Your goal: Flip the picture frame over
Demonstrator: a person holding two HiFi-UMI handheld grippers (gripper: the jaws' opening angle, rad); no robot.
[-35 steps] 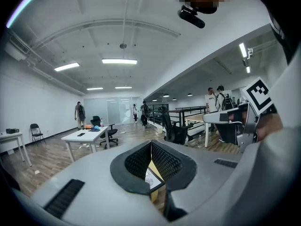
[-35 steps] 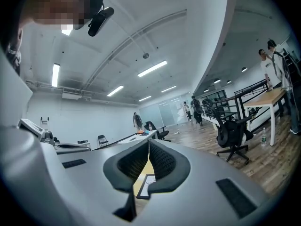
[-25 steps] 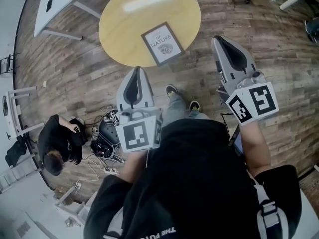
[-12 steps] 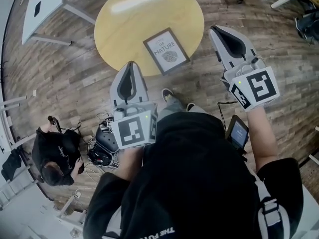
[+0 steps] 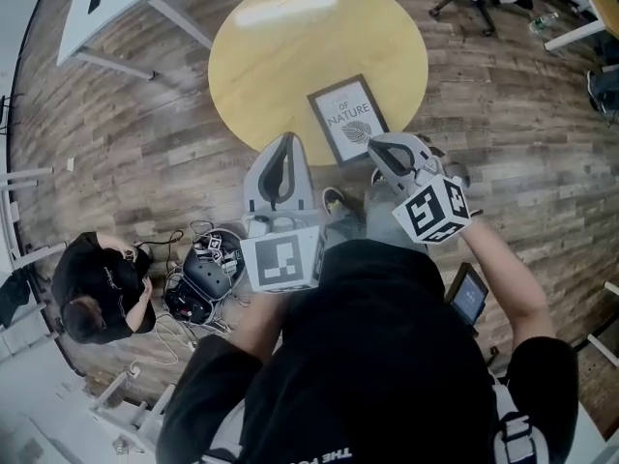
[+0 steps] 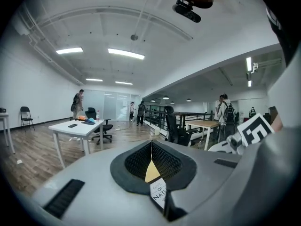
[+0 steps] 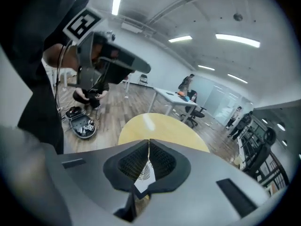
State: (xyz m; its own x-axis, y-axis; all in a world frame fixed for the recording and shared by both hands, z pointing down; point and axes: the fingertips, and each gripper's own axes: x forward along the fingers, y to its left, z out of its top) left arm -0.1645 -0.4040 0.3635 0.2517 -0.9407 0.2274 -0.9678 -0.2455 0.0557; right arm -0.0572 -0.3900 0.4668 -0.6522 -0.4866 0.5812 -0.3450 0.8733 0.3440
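Both jaws pressed together, nothing between them: left gripper [image 5: 283, 153], right gripper [image 5: 380, 149] by the table's near edge; picture frame [image 5: 348, 120] lies face up near round table's [image 5: 280, 56] rim; my worry: closed tips would shove the flat frame, not lift it.

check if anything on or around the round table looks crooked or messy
The picture frame lies skewed, face up, close to the near edge of the table. On the floor, left in the head view, an open case sits among tangled cables. Nothing looks spilled or broken.
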